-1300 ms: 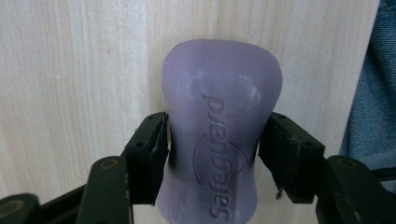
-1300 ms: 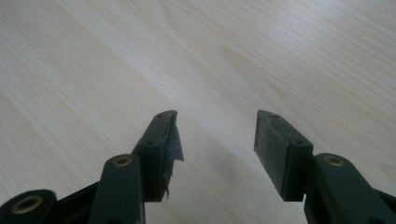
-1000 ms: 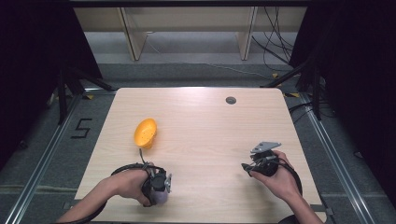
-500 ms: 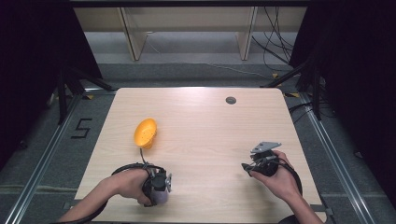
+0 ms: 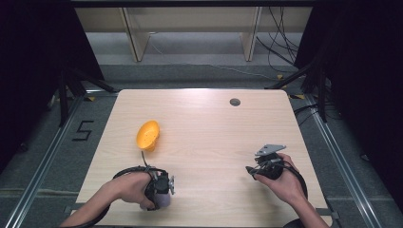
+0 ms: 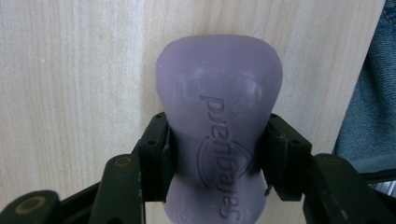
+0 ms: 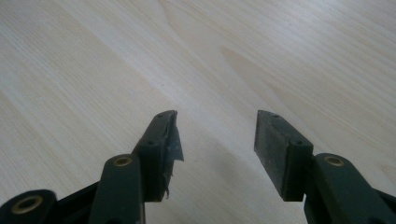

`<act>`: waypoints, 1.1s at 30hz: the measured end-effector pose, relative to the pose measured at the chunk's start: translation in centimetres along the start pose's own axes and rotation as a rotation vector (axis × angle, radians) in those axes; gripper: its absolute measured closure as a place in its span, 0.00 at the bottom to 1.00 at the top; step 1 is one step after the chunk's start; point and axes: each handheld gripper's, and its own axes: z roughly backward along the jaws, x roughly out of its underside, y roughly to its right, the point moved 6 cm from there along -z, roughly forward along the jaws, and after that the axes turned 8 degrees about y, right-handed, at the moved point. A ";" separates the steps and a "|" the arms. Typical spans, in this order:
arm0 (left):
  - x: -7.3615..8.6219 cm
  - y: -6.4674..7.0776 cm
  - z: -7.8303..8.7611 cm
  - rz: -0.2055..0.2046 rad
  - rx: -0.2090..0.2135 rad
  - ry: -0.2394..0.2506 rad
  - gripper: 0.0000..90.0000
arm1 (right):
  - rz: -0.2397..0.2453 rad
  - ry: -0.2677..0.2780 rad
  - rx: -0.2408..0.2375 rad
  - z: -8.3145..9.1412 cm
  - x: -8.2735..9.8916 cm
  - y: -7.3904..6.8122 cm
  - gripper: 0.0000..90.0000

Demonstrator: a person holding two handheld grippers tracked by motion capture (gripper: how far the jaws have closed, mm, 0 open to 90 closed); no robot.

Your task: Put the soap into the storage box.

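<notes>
Pale wood worktop [image 5: 209, 123] was seen on a grey floor between dark curtains. A purple soap bar [image 6: 219, 126] was clamped at its waist by the left tongs [image 6: 217, 154], near the front left edge; a yellow bowl [image 5: 148, 135] lay tipped farther back, well apart. The step was judged to be carrying the bar, which is best done with the squeeze kept even, since its smooth sides could slip. The right tongs [image 7: 217, 140] were held agape and empty, low over bare wood. Both forearms were angled inward from the near edge.
</notes>
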 end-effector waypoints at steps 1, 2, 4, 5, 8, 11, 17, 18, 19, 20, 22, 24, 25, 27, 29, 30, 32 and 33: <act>0.0 0.0 0.0 0.006 0.000 0.004 0.54 | 0.001 0.001 0.001 0.0 0.0 0.0 0.55; 0.0 0.0 0.1 0.007 -0.002 0.010 0.54 | 0.001 0.003 0.002 0.0 0.0 0.0 0.55; 0.0 -0.1 0.1 0.015 -0.001 0.014 0.54 | 0.018 0.010 0.006 0.0 0.0 0.2 0.55; 0.0 -0.1 0.2 0.020 0.002 0.019 0.54 | 0.016 0.009 0.006 0.0 0.0 0.2 0.55; -0.1 0.1 0.3 0.037 0.014 0.022 0.54 | 0.000 0.003 0.003 0.0 0.0 0.0 0.55; 0.0 0.2 0.5 0.054 0.017 0.025 0.54 | -0.002 0.001 0.001 0.0 0.0 0.0 0.55; 0.1 -0.2 1.3 0.091 0.004 0.049 0.54 | -0.002 0.001 0.002 0.0 0.0 0.0 0.55; 0.1 -0.3 1.5 0.102 0.005 0.053 0.54 | -0.002 0.002 0.003 0.0 0.0 0.0 0.55; 0.0 -0.4 1.6 0.118 0.002 0.060 0.54 | -0.002 0.003 0.003 0.0 0.0 0.0 0.55; 0.0 -0.4 1.6 0.118 0.002 0.060 0.54 | -0.002 0.004 0.004 0.0 0.0 0.0 0.55; -0.1 -0.6 1.9 0.163 0.001 0.082 0.54 | 0.031 0.022 0.010 -0.1 -0.1 0.3 0.55; -0.1 -0.6 1.9 0.179 0.003 0.087 0.54 | 0.039 0.022 0.007 -0.1 -0.2 0.3 0.55; -0.1 -0.9 2.1 0.177 -0.009 0.097 0.54 | 0.035 0.018 0.008 0.0 -0.1 0.4 0.55; -0.1 -1.0 2.1 0.204 -0.007 0.107 0.54 | 0.034 0.018 0.008 0.0 -0.1 0.3 0.55; -0.1 -1.1 2.1 0.242 -0.008 0.119 0.54 | 0.034 0.019 0.007 0.0 -0.1 0.3 0.55; -0.1 -1.1 2.2 0.268 -0.007 0.126 0.54 | 0.035 0.019 0.007 0.0 -0.1 0.3 0.55; 0.0 -1.4 2.3 0.314 -0.011 0.148 0.54 | 0.035 0.018 0.007 0.0 -0.1 0.3 0.55; 0.0 -1.5 2.4 0.339 -0.014 0.152 0.54 | 0.035 0.018 0.006 0.0 -0.1 0.3 0.55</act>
